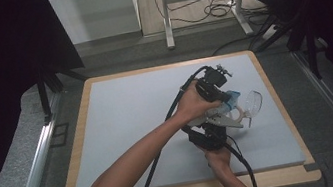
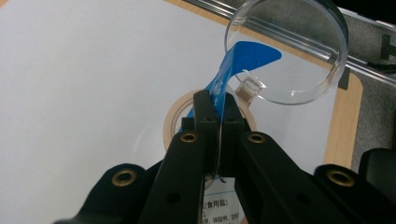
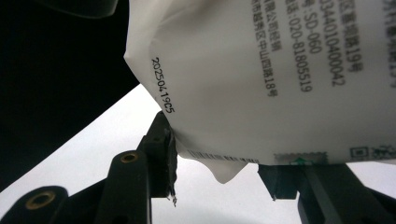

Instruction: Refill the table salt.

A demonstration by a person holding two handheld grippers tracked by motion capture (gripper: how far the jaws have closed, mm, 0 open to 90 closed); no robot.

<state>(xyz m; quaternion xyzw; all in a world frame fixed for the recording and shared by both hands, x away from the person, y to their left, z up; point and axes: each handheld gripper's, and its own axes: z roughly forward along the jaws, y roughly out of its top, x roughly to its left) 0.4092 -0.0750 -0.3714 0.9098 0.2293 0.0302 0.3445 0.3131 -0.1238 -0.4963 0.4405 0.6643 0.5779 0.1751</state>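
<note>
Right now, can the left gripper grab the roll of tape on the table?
Probably not yet. The left gripper is shut on the bag's blue top, right above the tape roll; it would need to let go first.

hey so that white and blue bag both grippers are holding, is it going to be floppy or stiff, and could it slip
The bag is probably floppy: its white film bulges and creases above the right gripper. It looks fairly full, so likely heavy for its size. The glossy blue top pinched by the left gripper may be slippery.

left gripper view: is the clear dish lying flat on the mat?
No. The clear dish is tipped up on edge, with the blue bag corner held by the left hand-held gripper reaching into it.
</note>
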